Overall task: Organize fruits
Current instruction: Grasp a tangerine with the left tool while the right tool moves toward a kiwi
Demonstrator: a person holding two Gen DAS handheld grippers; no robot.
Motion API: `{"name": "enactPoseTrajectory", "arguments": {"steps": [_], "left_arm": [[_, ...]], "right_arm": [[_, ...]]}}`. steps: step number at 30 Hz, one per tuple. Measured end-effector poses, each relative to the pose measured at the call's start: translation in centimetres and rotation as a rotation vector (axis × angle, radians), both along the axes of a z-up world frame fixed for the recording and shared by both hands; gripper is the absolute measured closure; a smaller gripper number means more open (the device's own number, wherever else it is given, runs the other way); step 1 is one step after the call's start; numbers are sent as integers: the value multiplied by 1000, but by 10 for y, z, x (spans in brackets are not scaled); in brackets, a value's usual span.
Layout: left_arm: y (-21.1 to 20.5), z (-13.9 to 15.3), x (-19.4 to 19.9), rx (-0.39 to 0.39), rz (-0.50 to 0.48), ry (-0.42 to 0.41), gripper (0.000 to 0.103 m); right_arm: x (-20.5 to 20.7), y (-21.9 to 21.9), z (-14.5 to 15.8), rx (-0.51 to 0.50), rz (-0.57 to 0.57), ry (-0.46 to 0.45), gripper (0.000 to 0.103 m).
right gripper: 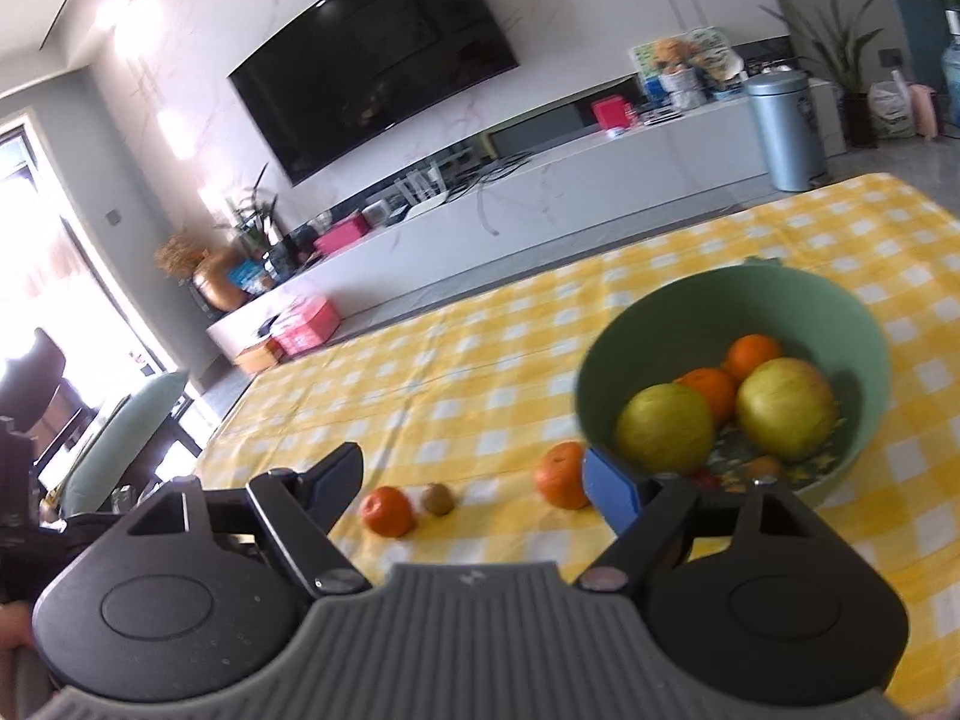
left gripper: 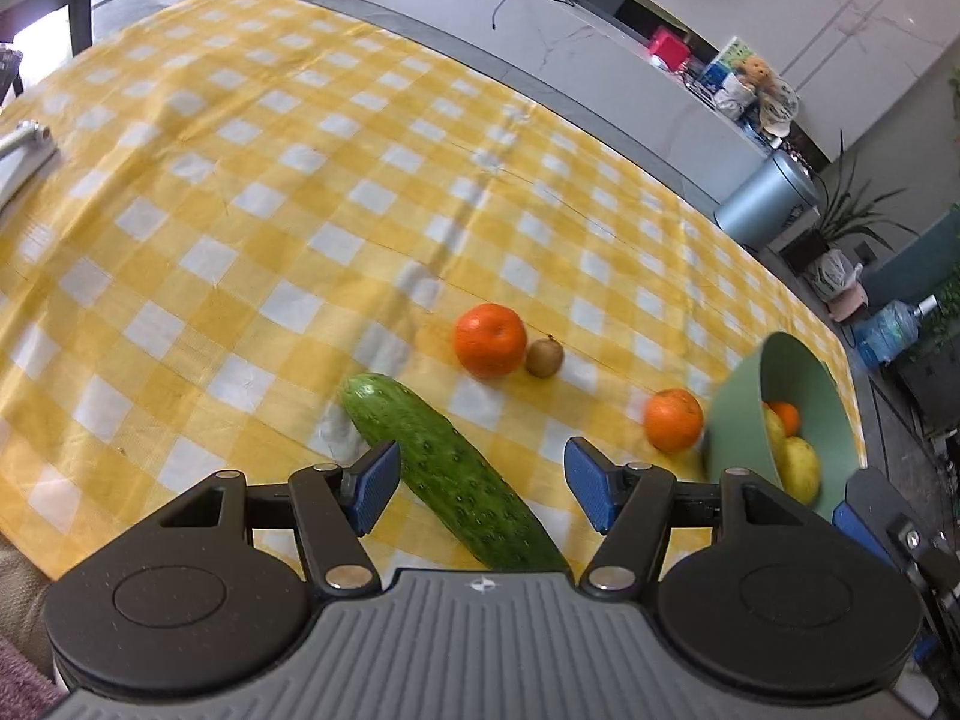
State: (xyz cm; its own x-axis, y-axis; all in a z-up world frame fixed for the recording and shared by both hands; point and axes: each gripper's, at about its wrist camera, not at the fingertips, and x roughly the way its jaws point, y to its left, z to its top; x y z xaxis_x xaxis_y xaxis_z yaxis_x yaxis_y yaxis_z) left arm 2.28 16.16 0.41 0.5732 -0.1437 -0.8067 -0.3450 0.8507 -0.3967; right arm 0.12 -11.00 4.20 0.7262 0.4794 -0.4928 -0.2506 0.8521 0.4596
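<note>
My pale green bowl (right gripper: 729,312), right of frame, already holds four fruits; two oranges (left gripper: 489,339), a small brown kiwi (left gripper: 544,355) and a long cucumber (left gripper: 450,471) remain on the yellow-checked worktop (left gripper: 270,210). Both tools, left (left gripper: 480,489) and right (right gripper: 474,483), gape empty.

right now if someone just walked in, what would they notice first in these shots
Most likely the yellow checked tablecloth that covers the whole table, and the green bowl on it with pale yellow-green fruit and oranges inside. Next, the loose produce on the cloth: a long cucumber running between the open left gripper, a big orange touching a small kiwi, and another orange just beside the bowl.
</note>
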Motion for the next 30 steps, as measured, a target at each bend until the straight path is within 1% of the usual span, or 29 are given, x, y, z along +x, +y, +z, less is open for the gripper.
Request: {"name": "enactPoseTrajectory", "arguments": {"steps": [4,5,7,9,11,13,16,18,20,21,23,26,28,29,30], "left_arm": [[4,-4,9,5,-29,-26,29],[4,-4,11,13,-42,-42,29],[4,-4,15,31,-75,-75,29],[4,-7,21,40,-119,-84,28],[4,-13,28,49,-163,-89,28],[6,-17,34,73,-183,-107,28],[10,-20,45,102,-175,-132,28],[13,-21,54,112,-194,-151,28],[14,-22,62,115,-219,-168,28],[13,-24,66,111,-222,-168,28],[11,-31,75,104,-204,-125,29],[3,-42,80,129,-226,-94,30],[-3,-47,82,144,-250,-75,30],[-5,-49,84,145,-266,-52,30],[-6,-51,85,143,-272,-31,30]], "right_arm": [[6,20,-6,-20,19,24,28],[8,26,-9,-30,12,34,30],[14,36,-18,-55,1,54,34],[19,45,-27,-78,-20,75,34],[25,50,-34,-86,-45,105,34],[32,53,-36,-83,-45,123,36],[47,59,-37,-94,-48,141,43],[59,63,-38,-73,-41,158,54],[75,68,-41,-50,-15,195,57],[81,71,-42,-50,-10,204,57],[95,79,-43,-69,12,211,57],[110,86,-58,-17,38,249,57],[113,91,-68,-23,32,255,56],[113,93,-72,-34,33,253,55],[113,93,-75,-40,39,258,52]]}}
